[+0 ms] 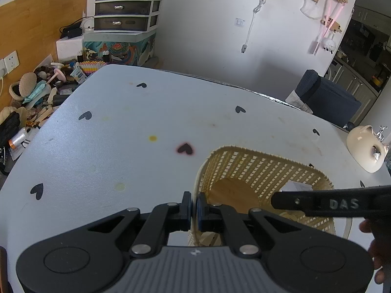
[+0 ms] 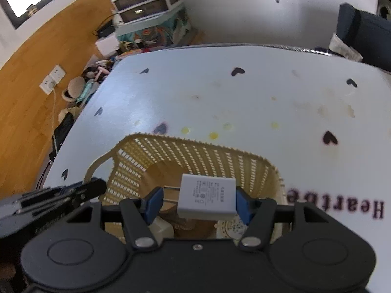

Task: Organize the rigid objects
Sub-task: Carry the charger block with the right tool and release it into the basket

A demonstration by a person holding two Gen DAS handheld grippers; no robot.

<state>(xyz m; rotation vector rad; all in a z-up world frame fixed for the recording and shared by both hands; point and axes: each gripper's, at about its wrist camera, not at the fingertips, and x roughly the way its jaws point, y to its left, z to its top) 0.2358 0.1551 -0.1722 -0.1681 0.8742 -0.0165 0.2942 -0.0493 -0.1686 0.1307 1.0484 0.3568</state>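
Note:
A woven yellow basket [image 2: 200,153] stands on the white heart-print tablecloth [image 2: 220,92]. My left gripper [image 1: 194,207] is shut on the basket's near left rim [image 1: 195,185], which runs between its blue pads. My right gripper [image 2: 198,202] hovers over the basket, shut on a white plug charger [image 2: 207,195]. The charger lies sideways, its prongs against the left pad and its body against the right one. A cream object [image 2: 163,229] and a round white disc [image 2: 232,227] lie in the basket below. One finger of the right gripper [image 1: 317,202] reaches over the basket in the left wrist view.
A cream ceramic pot [image 1: 364,149] sits on the table beyond the basket's right side. Cluttered odds and ends [image 1: 36,97] pile up past the table's left edge. A dark chair [image 1: 325,97] stands behind the far edge. A drawer unit [image 1: 127,5] is against the wall.

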